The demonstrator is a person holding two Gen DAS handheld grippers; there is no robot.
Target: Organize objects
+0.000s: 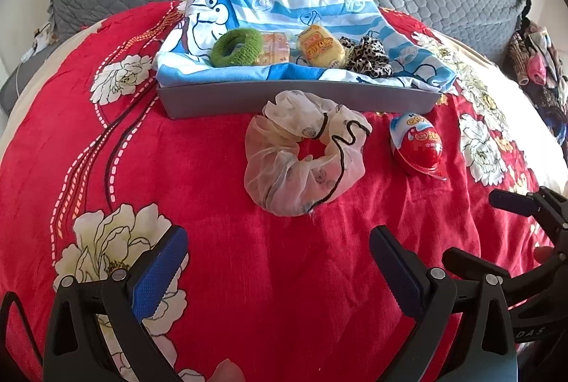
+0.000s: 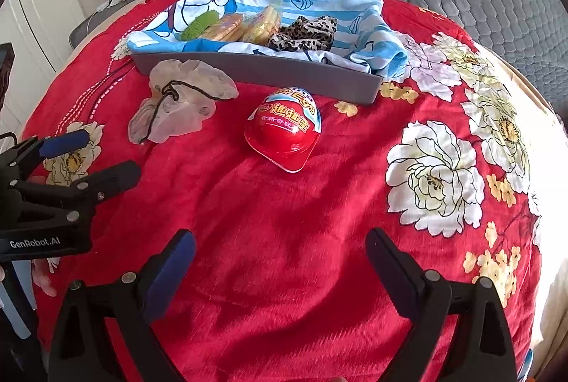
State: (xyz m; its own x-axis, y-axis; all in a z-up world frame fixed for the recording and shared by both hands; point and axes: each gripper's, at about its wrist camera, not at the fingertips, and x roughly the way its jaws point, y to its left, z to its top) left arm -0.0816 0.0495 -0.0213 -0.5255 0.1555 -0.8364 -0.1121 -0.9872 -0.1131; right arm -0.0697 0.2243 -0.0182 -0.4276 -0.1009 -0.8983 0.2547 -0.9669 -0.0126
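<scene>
While both tools hover above the red floral blanket (image 1: 213, 176), the left hand-held gripper (image 1: 278, 261) and the right hand-held gripper (image 2: 280, 261) stand wide apart with nothing between their fingers. Taking the grey tray (image 1: 294, 96) as landmark: a sheer white scrunchie (image 1: 305, 151) lies just in front of it, and a red toy egg (image 2: 284, 130) sits in front of its right end. Inside it, on a blue striped cloth (image 1: 319, 9), rest a green scrunchie (image 1: 238, 46), yellow snack packs (image 1: 321, 46) and a leopard scrunchie (image 1: 369, 57).
</scene>
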